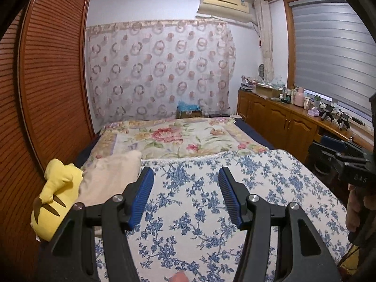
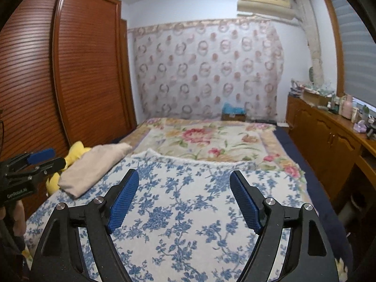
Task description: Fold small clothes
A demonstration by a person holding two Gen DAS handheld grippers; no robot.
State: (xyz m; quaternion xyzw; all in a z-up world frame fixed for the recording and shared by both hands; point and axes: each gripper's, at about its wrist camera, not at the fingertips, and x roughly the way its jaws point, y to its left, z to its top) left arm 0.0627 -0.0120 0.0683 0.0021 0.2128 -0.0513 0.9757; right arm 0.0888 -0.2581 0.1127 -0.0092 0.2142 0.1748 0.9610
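tongs (image 2: 183,199) empty over blue-flowered cloth (image 2: 188,211); beige garment (image 2: 94,166) beside yellow plush (image 1: 56,195).

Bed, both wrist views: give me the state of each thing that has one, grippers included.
left gripper: open, nothing between its fingers.
right gripper: open, nothing between its fingers.
beige folded cloth: folded, lying on the blue floral cover beside the yellow plush toy.
yellow plush toy: lying at the bed's edge by the wardrobe.
blue floral cover: spread flat.
wardrobe door: shut.
window blind: lowered most of the way.
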